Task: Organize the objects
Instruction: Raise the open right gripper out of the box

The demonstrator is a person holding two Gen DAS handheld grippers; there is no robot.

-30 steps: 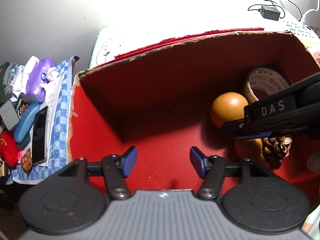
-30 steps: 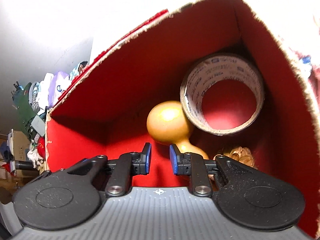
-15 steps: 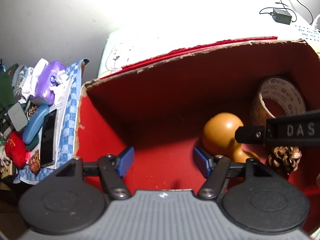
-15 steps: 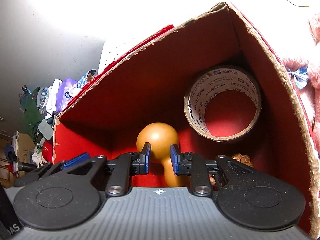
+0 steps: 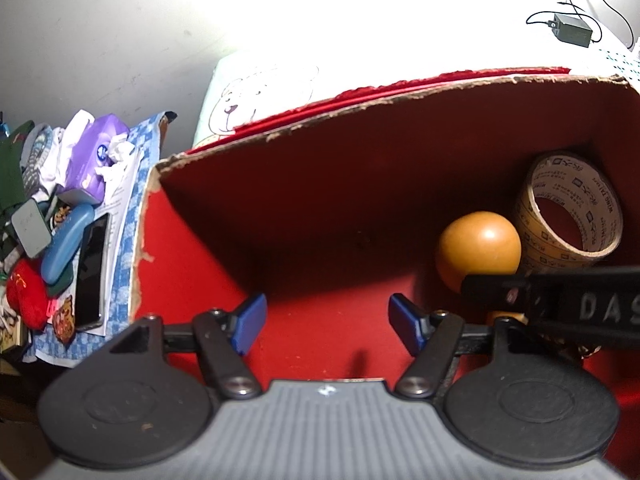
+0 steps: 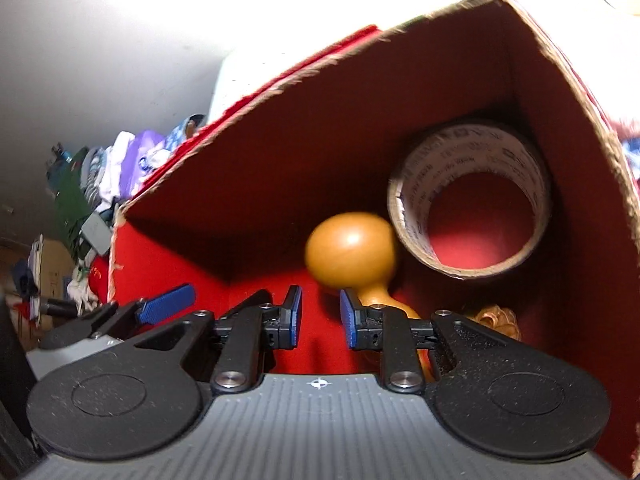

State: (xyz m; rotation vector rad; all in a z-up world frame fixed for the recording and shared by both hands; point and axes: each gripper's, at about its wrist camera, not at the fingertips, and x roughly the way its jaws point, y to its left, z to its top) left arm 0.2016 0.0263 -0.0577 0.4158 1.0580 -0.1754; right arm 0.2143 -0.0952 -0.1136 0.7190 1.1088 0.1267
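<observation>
Where the left wrist view looks down, the left gripper (image 5: pixel 324 322) has just been opening and its blue pads stand wide apart with only the floor of the red-lined cardboard box (image 5: pixel 320 168) between them. Right of the jaws lies the tan wooden gourd (image 5: pixel 478 250), its lower bulb hidden behind the black bar of the right gripper, with the brown printed tape roll (image 5: pixel 568 216) beyond it. A pine cone below that bar is barely visible.

From the right wrist view, the right gripper (image 6: pixel 320 316) shows a narrow gap, gripping nothing. Just ahead, the blurred gourd leans toward the tape roll; the woven brown pine cone (image 6: pixel 498 318) is half covered right of the jaws.
</observation>
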